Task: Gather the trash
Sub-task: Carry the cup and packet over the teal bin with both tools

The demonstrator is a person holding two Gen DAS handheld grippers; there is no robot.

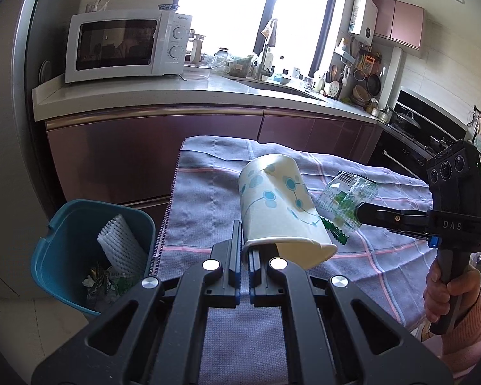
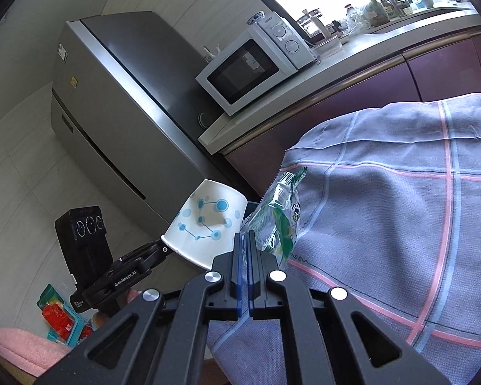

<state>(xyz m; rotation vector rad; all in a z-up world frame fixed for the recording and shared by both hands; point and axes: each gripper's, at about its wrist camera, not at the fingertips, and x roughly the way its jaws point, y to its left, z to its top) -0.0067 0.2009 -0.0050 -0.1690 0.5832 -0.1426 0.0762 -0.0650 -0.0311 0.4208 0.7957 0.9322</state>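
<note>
My left gripper [image 1: 246, 242] is shut on the rim of a white paper cup with blue dots [image 1: 272, 205] and holds it above the purple checked cloth [image 1: 208, 199]. The cup also shows in the right wrist view [image 2: 205, 221]. My right gripper [image 2: 247, 240] is shut on a clear and green plastic wrapper [image 2: 277, 221], lifted above the cloth [image 2: 384, 208]. In the left wrist view the wrapper [image 1: 343, 199] hangs from the right gripper [image 1: 357, 213], right of the cup. A teal trash bin [image 1: 89, 250] stands on the floor left of the table, holding white foam netting and scraps.
A kitchen counter [image 1: 144, 96] with a white microwave [image 1: 125, 45] runs behind the table. A grey fridge [image 2: 118, 102] stands left of the counter. A stove with pots [image 1: 407, 122] is at the right. Colourful items [image 2: 61, 314] lie on the floor.
</note>
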